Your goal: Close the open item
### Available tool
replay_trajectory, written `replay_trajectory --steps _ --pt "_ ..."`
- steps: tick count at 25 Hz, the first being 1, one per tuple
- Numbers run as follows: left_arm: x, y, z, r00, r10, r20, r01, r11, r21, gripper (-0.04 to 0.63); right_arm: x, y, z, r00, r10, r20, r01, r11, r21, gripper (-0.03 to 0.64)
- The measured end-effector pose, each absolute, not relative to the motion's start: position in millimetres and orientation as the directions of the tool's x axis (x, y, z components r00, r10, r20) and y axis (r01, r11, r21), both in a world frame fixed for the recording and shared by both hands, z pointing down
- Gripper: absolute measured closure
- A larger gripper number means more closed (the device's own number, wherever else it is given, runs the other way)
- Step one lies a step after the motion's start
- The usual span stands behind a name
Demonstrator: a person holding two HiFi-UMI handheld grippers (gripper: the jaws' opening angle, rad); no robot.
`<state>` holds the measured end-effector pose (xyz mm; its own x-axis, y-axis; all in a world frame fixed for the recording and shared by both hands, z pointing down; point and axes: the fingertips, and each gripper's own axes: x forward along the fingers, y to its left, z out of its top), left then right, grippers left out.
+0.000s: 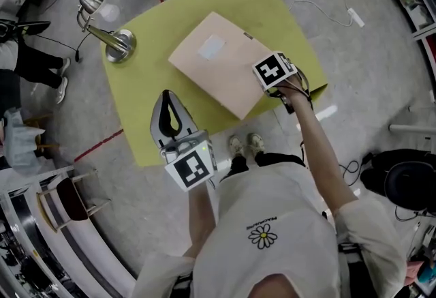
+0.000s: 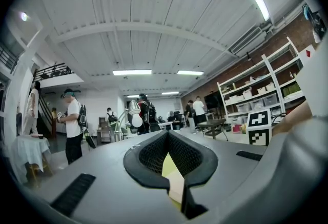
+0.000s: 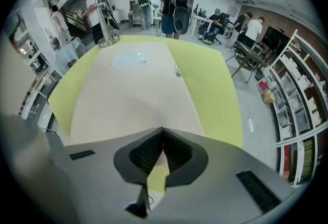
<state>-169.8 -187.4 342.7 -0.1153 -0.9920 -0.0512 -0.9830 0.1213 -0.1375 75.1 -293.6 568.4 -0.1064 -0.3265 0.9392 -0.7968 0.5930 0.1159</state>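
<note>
The person's white T-shirt (image 1: 266, 235) with a daisy print fills the bottom of the head view. Just past it, the left gripper (image 1: 167, 95) hangs over the near edge of the yellow-green table (image 1: 136, 106). Its jaws are closed tip to tip with nothing between them. The left gripper view shows only a sliver of the table through the gap behind the tips.

A flat beige folder (image 1: 221, 68) lies closed on the table's middle and right part, skewed to the table's edges. It has a pale label patch (image 1: 212, 47) on top and a small dark clasp (image 1: 247, 35) at its far edge. Its near corner reaches almost to the table's near edge.

The right gripper (image 1: 272, 78) points steeply down at the folder's near-right edge, by the table's right corner. Its jaws are together, tips meeting over the beige surface. Whether they pinch the cover cannot be told.

A desk lamp (image 1: 109, 37) stands at the table's left corner. Bare tabletop lies between the lamp and the folder.
</note>
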Motion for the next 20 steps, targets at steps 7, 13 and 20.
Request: replay_trajectory --steps 7,13,20 --pt "-173 -173 315 -0.121 -0.986 -0.114 -0.978 0.138 -0.158 0.581 90 -299 558 -0.101 -0.37 0.924 -0.834 0.537 0.124 0.606" --pt "-178 -168 293 -0.123 -0.981 -0.149 -0.973 0.149 -0.178 0.581 56 -299 516 -0.304 -0.491 0.816 -0.843 0.538 0.01 0.606" --pt "-167 -163 275 -0.103 -0.982 -0.16 -0.975 0.132 -0.178 0.581 29 -302 427 -0.404 -0.706 0.582 -0.813 0.568 0.126 0.606"
